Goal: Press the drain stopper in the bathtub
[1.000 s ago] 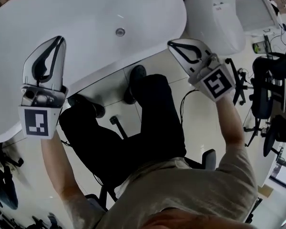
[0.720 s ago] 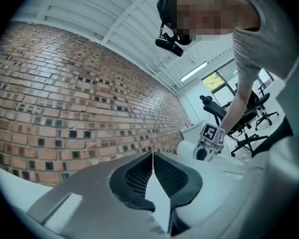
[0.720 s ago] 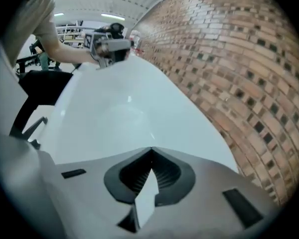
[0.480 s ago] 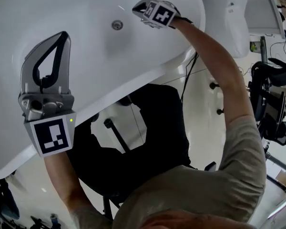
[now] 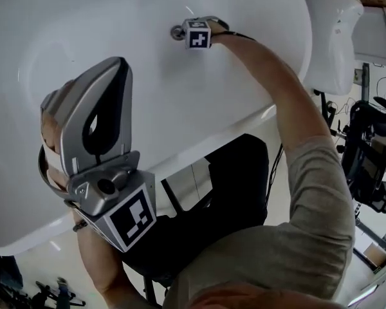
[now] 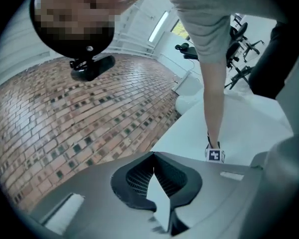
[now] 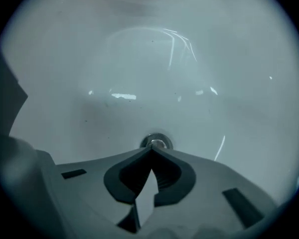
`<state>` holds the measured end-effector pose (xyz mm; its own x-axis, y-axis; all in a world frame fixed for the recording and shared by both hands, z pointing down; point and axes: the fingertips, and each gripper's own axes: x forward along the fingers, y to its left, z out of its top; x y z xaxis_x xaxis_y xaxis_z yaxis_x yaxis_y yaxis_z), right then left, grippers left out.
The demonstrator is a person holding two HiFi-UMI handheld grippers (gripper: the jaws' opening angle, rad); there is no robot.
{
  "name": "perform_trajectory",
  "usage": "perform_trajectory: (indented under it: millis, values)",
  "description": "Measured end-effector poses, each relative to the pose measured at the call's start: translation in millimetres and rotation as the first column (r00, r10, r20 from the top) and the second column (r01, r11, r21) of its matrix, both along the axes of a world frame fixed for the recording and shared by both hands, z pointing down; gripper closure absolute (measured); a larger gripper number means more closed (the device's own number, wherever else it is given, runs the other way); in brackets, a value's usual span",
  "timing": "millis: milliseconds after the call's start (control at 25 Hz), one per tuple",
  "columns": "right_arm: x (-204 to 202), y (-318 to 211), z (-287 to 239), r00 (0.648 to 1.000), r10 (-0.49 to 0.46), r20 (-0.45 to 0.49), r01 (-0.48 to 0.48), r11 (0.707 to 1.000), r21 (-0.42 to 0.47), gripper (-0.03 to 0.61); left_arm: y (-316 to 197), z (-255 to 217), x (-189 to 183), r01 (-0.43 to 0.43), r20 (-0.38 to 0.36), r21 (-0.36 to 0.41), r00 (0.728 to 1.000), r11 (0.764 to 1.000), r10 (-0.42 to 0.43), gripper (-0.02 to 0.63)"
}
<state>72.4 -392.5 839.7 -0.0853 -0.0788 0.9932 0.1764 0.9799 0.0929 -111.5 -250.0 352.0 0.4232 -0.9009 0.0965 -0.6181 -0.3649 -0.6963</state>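
Note:
The round metal drain stopper [image 7: 156, 142] sits in the floor of the white bathtub [image 5: 116, 18]. My right gripper [image 7: 152, 148] is shut, and its closed tips rest right at the stopper's near edge. In the head view that right gripper [image 5: 180, 31] reaches far into the tub, covering most of the drain stopper [image 5: 174, 32]. My left gripper [image 5: 106, 76] is shut and held up close to the camera, over the tub's near side. Its own view shows the left gripper [image 6: 153, 156] pointing at a brick wall, with nothing between the jaws.
A white toilet [image 5: 331, 31] stands to the right of the tub. Office chairs and cables [image 5: 373, 147] crowd the floor at the far right. The person's dark trousers [image 5: 206, 217] are against the tub's near rim [image 5: 199, 143].
My right gripper has travelled from outside the tub rim down into the basin to the drain stopper. The left gripper has risen closer to the head camera and tilted.

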Motion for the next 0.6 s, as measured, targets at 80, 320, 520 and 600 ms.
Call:
perform_trajectory:
  millis: [80,320,520,600]
  values:
    - [-2,-9,10,0.999,0.047,0.013,-0.047,0.999,0.024,0.575,1,1,-2,0.001,-0.07,-0.037,0.998,0.999,-0.003,0.618]
    - [-2,-17,36,0.994,0.113,0.007,-0.113,0.992,0.055,0.574,3,9,-1,-0.002,0.048,-0.035,0.999,0.999,0.004,0.618]
    - [8,-20,44,0.996,0.086,0.018,-0.088,0.99,0.109,0.574,3,21,13,-0.012,0.097,-0.022,0.995,1.0,0.014,0.618]
    - [4,-21,43,0.998,0.057,-0.003,-0.056,0.99,0.127,0.574,4,23,14,-0.018,0.112,-0.021,0.994,1.0,0.02,0.618]
